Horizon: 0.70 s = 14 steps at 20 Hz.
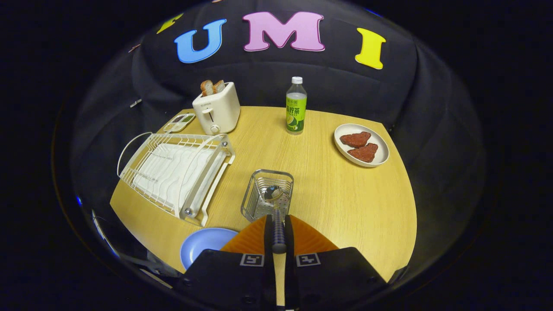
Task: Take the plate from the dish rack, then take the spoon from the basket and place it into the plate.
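Note:
My gripper (278, 231) is shut on the dark handle of a spoon (274, 193). The spoon's shiny bowl points ahead and hangs over the small wire basket (258, 199), which stands just beyond the fingertips. A light blue plate (203, 246) lies flat on the wooden table, near me and left of the fingers, partly hidden by the gripper's body. The white wire dish rack (175, 172) sits further left and holds no dishes.
A white toaster (217, 110) with bread slices stands at the back left, a small device (179, 122) beside it. A green-labelled bottle (296, 107) stands at the back centre. A white oval dish (380, 151) with two red pieces lies at the right.

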Available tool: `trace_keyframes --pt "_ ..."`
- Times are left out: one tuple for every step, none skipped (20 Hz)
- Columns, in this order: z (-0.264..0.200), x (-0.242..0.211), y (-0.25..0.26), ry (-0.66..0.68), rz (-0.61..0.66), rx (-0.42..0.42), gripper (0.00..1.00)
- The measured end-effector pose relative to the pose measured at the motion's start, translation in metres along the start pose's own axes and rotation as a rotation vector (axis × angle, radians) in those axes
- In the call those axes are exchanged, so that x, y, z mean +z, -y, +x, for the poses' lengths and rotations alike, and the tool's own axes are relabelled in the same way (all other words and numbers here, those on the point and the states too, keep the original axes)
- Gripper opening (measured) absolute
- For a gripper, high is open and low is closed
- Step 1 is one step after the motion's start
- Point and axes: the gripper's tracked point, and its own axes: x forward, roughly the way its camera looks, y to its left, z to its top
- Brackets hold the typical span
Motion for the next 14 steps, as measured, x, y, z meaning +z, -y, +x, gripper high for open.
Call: trace_keyframes --pt "-0.011 0.005 -0.002 0.018 0.013 0.010 0.12" --pt "-0.024 0.008 -0.003 0.033 0.019 0.019 0.12" --pt "-0.036 0.009 -0.006 0.047 0.021 0.033 0.12" --pt "-0.047 0.009 -0.011 0.060 0.022 0.050 0.12" --pt "-0.058 0.005 -0.018 0.063 0.023 0.070 0.12" --pt "-0.068 -0.001 -0.026 0.062 0.020 0.093 0.12" --pt "-0.077 -0.010 -0.034 0.055 0.011 0.114 0.12" --pt "-0.082 -0.019 -0.041 0.043 0.002 0.126 0.12" --pt "-0.086 -0.031 -0.047 0.029 -0.001 0.139 0.12" --pt "-0.087 -0.043 -0.056 0.014 0.000 0.157 0.12" --pt "-0.088 -0.056 -0.062 -0.001 0.005 0.170 0.12" --pt "-0.084 -0.070 -0.068 -0.027 0.011 0.181 0.12" --pt "-0.079 -0.083 -0.074 -0.051 0.017 0.190 0.12" --pt "-0.072 -0.092 -0.078 -0.068 0.024 0.199 0.12"
